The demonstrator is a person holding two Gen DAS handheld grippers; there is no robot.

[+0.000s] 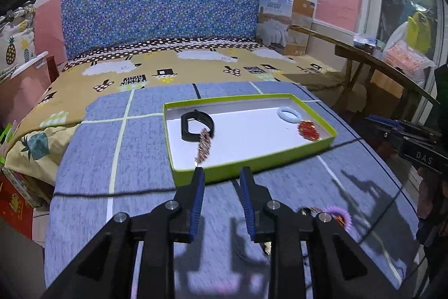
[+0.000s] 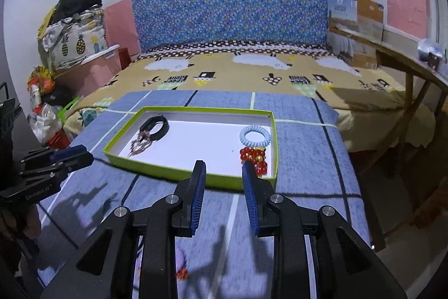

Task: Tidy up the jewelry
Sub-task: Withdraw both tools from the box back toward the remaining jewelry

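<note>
We hover over the blue checked cloth [image 1: 134, 159], and ahead of both grippers sits the green tray [image 1: 179, 175], its long side running left to right across us. Inside it already: a black band [image 1: 193, 125] at the left end with a beaded chain [image 1: 204, 145] lying over it, a pale blue coil ring [image 2: 254, 136] and a red bead cluster [image 2: 253, 156] at the right end. What is left lies behind the left gripper [image 1: 221, 173], low and to its right: a purple coil ring [image 1: 340, 215] with some gold and red bits just beside it on the cloth, partly hidden by the fingers. That puts the left gripper nearer, we judge, and it needs to turn back toward us. Its jaws stand apart at a moderate gap, holding nothing. The right gripper [image 2: 224, 167] points at the tray's near wall, jaws likewise parted and empty, its right finger [image 2: 249, 187] overlapping the red cluster in view
</note>
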